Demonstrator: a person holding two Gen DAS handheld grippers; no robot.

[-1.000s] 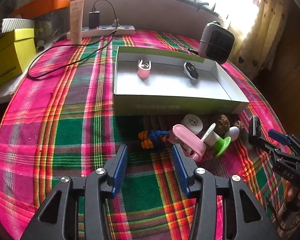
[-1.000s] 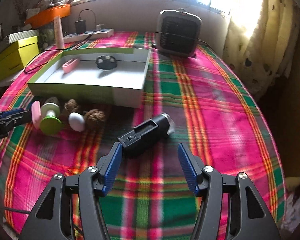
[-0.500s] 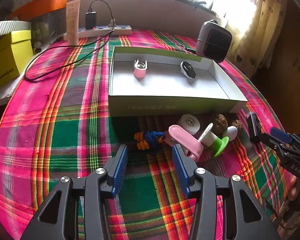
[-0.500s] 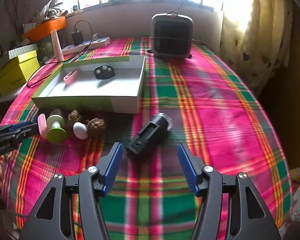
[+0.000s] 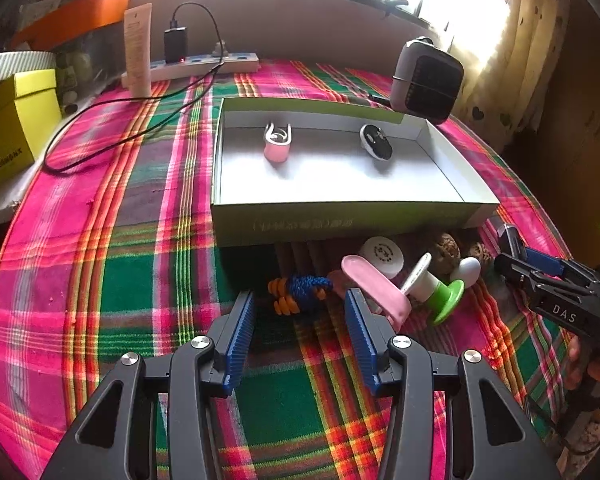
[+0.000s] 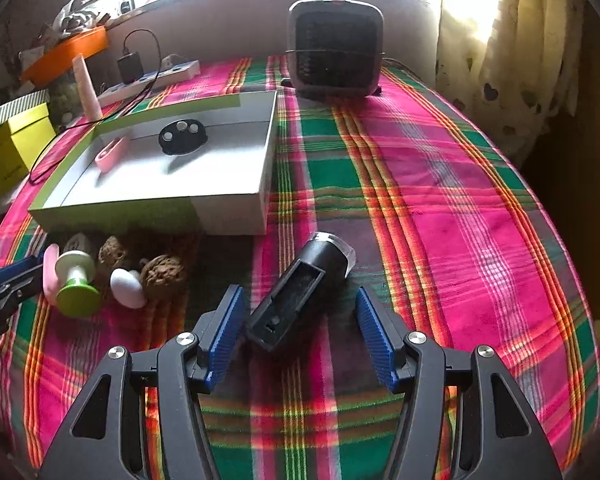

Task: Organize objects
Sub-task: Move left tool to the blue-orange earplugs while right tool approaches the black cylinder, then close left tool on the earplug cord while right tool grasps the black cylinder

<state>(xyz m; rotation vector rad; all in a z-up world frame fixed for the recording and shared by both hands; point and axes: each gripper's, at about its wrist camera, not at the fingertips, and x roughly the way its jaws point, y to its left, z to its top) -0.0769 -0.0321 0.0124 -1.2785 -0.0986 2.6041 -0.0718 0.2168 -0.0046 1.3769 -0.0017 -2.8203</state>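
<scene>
A shallow green-and-white box (image 5: 340, 216) (image 6: 228, 216) lies on the plaid cloth, holding a pink clip (image 5: 277, 145) and a black round object (image 5: 376, 142). In front of it lie a blue-and-orange knotted toy (image 5: 300, 290), a pink flat piece (image 5: 374, 284), a white-and-green stand (image 5: 436, 288), a white egg (image 6: 127, 287) and two walnuts (image 6: 162, 274). My left gripper (image 5: 300, 308) is open, just short of the knotted toy. My right gripper (image 6: 298, 308) is open around the near end of a black flashlight body (image 6: 300, 292).
A small heater (image 6: 334, 44) stands at the back. A power strip with charger and cable (image 5: 204, 66), a cream tube (image 5: 137, 48) and a yellow box (image 5: 8, 128) are at the back left. Curtains hang at the right.
My right gripper has closed in on the black flashlight body, which now lies between its fingers. My left gripper has edged slightly nearer the knotted toy. Both stay open.
</scene>
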